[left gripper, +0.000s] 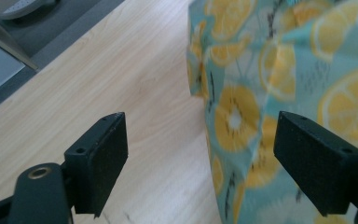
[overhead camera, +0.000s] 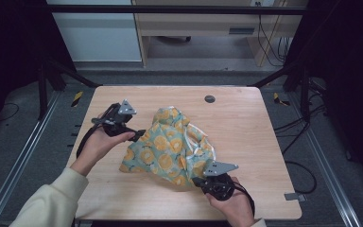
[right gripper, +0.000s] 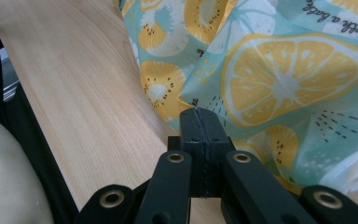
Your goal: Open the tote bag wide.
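Item: one lemon-print cloth (overhead camera: 170, 146), teal with yellow slices, which we find bunched in a loose heap at the middle of the wooden worktop (overhead camera: 246, 127), its near corner drawn toward the person's edge. We hold that corner with the right gripper (overhead camera: 199, 180), jaws pressed together on a fold of the fabric, seemingly to anchor the heap while the other side is worked. The left gripper (overhead camera: 139, 133) waits at the cloth's left edge with jaws apart and nothing between them, placed, we judge, to take a second corner for spreading.
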